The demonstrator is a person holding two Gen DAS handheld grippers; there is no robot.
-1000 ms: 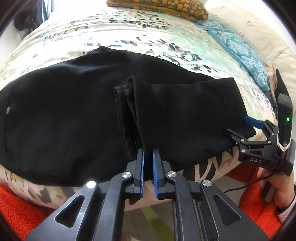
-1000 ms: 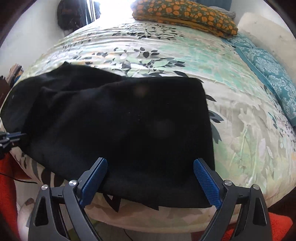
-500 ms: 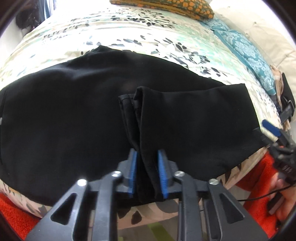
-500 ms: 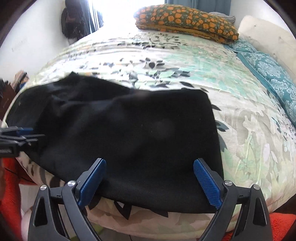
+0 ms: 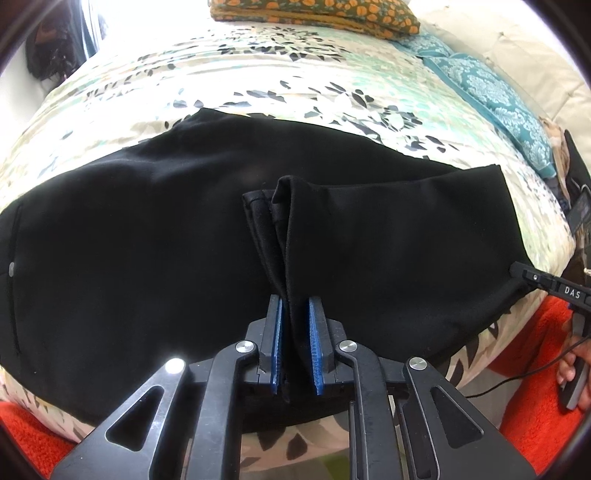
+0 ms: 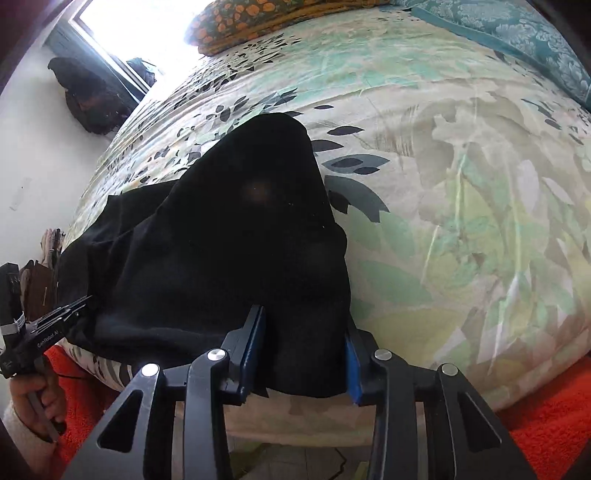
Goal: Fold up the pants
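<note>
My left jaws [image 5: 295, 343] are squeezed nearly shut on the bunched hem of the black pants [image 5: 147, 236]. I hold that hem so I can move the leg end across for the fold. My right jaws [image 6: 299, 354] have just been closing, and now they stand about a third open with a thick fold of the pants between them. The cloth fills the gap, and both pads look pressed on it. I grab two spots so the pants stay flat and do not sag.

The pants lie along the near edge of the bed [image 5: 314, 92]. The bed has a quilt with leaves on it. An orange flowery pillow [image 5: 314, 13] and a teal pillow [image 5: 491, 96] sit at the far edge. The floor below is orange-red carpet [image 6: 546, 417]. A bright window [image 6: 147, 22] is in the far corner.
</note>
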